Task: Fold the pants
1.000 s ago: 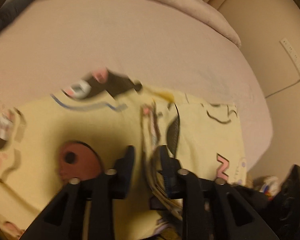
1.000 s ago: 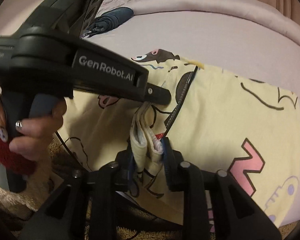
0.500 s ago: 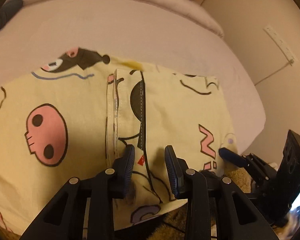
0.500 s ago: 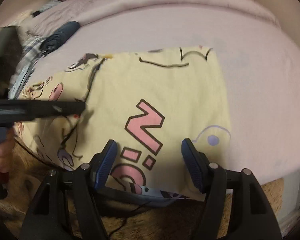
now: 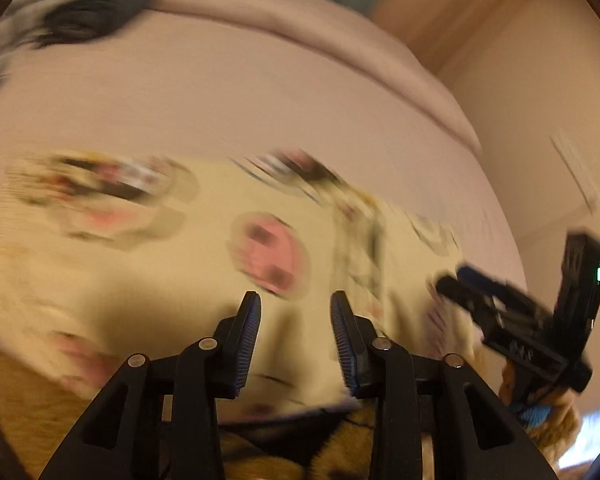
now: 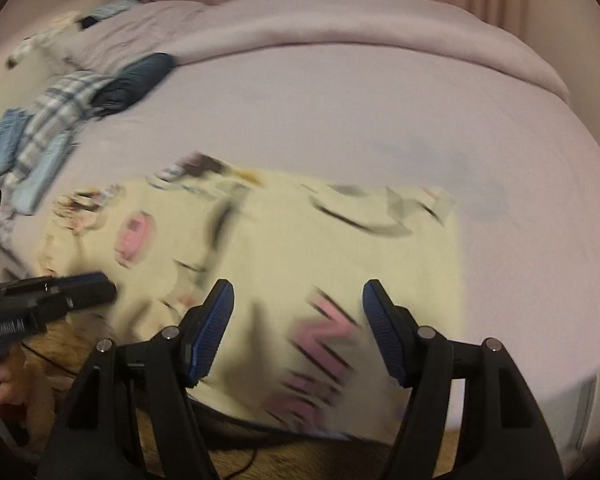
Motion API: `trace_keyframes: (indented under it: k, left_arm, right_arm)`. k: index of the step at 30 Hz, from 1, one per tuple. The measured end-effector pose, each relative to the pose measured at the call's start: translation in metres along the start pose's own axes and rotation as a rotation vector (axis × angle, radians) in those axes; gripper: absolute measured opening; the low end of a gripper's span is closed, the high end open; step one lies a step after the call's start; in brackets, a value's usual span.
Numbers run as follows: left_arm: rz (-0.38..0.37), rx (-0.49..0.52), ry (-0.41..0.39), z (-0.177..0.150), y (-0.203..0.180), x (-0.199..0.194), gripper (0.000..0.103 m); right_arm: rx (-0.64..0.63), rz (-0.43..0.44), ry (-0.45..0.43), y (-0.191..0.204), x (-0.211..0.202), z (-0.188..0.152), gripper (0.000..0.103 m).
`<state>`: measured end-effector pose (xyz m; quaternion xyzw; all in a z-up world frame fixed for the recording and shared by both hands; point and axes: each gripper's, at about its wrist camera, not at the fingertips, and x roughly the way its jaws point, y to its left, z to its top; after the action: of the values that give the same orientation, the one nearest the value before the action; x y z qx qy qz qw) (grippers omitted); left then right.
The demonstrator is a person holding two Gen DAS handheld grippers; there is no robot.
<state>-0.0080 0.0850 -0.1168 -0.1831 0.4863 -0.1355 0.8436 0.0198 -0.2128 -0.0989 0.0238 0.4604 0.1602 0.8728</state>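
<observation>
Both tools have let go: the left gripper (image 5: 296, 312) and right gripper (image 6: 298, 300) now gape empty above the pale-yellow cartoon-print pants (image 6: 300, 248), lying folded on the lilac bedsheet (image 6: 340, 120).

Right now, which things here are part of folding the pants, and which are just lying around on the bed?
Part of the job:
yellow printed pants, lying on the bed
left gripper, open
right gripper, open

Just lying about:
dark navy bundle
plaid garment
light blue garment
</observation>
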Motion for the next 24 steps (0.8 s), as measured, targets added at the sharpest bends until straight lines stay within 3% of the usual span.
trace_keyframes:
  k: [2,5,7,8,9,10,11,16,19,20,24]
  left_arm:
    - [0.061,-0.065,-0.072,0.007,0.025,-0.017,0.052]
    - [0.147,-0.161,-0.127,0.014,0.071,-0.037,0.052]
    - [0.188,-0.211,-0.137,0.018,0.100,-0.044,0.053]
    - [0.211,-0.235,-0.135,0.020,0.115,-0.045,0.053]
    - [0.219,-0.247,-0.131,0.023,0.122,-0.039,0.053]
    - [0.231,-0.269,-0.119,0.024,0.132,-0.035,0.053]
    - [0.244,-0.292,-0.102,0.024,0.143,-0.029,0.053]
    - [0.220,-0.308,-0.040,0.023,0.165,-0.013,0.053]
    - [0.143,-0.254,-0.032,0.026,0.164,-0.005,0.073]
    - [0.134,-0.232,-0.019,0.027,0.161,-0.003,0.075]
    - [0.146,-0.241,0.014,0.028,0.159,-0.003,0.072]
  right_arm:
    - [-0.038,0.034,-0.009,0.021,0.007,0.009,0.067]
    - [-0.086,0.083,0.007,0.054,0.034,0.015,0.067]
    - [-0.092,0.106,0.082,0.067,0.065,0.010,0.067]
    - [-0.097,0.070,0.141,0.072,0.087,0.002,0.070]
    - [-0.125,0.026,0.120,0.077,0.095,-0.004,0.073]
    - [-0.182,-0.018,0.046,0.087,0.094,-0.010,0.080]
    - [-0.205,-0.055,0.041,0.094,0.095,-0.013,0.081]
    - [-0.146,-0.038,0.074,0.094,0.096,-0.005,0.081]
    - [-0.157,-0.052,0.064,0.098,0.096,-0.007,0.081]
    - [-0.158,-0.057,0.062,0.099,0.097,-0.008,0.081]
    - [-0.145,-0.055,0.061,0.098,0.096,-0.008,0.081]
